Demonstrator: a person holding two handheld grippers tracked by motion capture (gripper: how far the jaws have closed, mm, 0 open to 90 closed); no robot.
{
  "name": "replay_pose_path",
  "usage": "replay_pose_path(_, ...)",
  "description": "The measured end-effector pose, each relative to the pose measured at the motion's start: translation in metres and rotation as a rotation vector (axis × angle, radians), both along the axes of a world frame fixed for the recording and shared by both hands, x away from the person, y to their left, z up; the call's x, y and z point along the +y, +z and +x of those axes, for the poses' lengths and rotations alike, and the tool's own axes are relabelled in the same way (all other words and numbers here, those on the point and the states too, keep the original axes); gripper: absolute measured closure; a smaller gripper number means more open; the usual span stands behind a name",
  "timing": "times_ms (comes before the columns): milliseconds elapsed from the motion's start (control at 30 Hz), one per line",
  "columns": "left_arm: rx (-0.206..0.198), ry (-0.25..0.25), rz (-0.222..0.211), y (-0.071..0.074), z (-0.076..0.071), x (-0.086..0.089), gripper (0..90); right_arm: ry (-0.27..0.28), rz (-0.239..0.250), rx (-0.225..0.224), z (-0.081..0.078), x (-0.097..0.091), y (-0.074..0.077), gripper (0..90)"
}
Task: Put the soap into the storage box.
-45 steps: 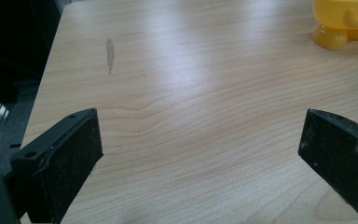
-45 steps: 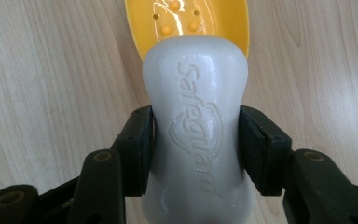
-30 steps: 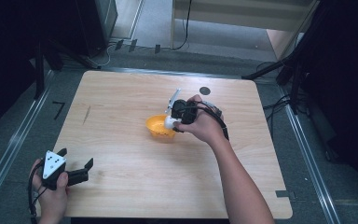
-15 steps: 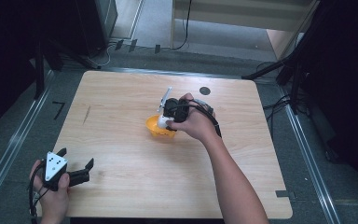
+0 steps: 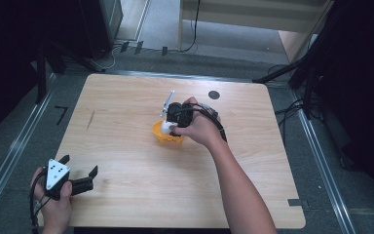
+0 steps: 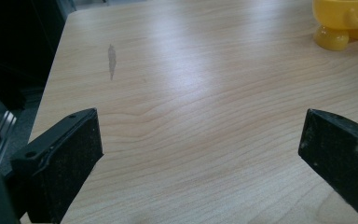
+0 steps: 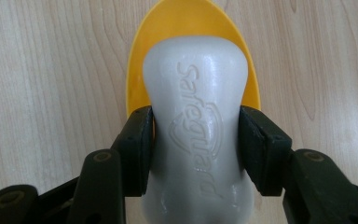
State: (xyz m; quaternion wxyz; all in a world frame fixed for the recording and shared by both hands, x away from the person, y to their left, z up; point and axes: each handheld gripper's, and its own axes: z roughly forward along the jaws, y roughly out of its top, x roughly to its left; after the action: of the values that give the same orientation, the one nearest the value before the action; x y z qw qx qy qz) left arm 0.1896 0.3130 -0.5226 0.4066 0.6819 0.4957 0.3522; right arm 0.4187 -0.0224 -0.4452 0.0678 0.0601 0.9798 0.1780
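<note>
The right hand-held gripper (image 7: 196, 140) clamps a white Safeguard soap bar (image 7: 196, 135) directly above the yellow soap dish (image 5: 167, 135) mid-surface (image 5: 126, 112); the left hand-held gripper (image 5: 80, 175) rests spread wide, holding nothing, near the surface's front-left corner.

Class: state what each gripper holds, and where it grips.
The right gripper clamps the white soap bar at its narrow waist above the yellow dish; the left gripper holds nothing.

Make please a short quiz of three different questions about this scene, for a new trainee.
1. True or false: the right hand-held gripper is shut on the white soap bar.
2. What is under the soap? A) yellow dish B) blue plate C) black cup
3. Fill in: the left hand-held gripper has its jaws ____ over the bare wooden table.

Key: 1 true; 2 A, the yellow dish; 3 open.
</note>
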Motion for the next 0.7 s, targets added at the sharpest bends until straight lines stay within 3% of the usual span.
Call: replay_pose_path(700,-0.005,-0.003,-0.002,0.0,0.0,0.0,0.0,0.015,-0.009,0.02,0.009,0.008,-0.012,50.1)
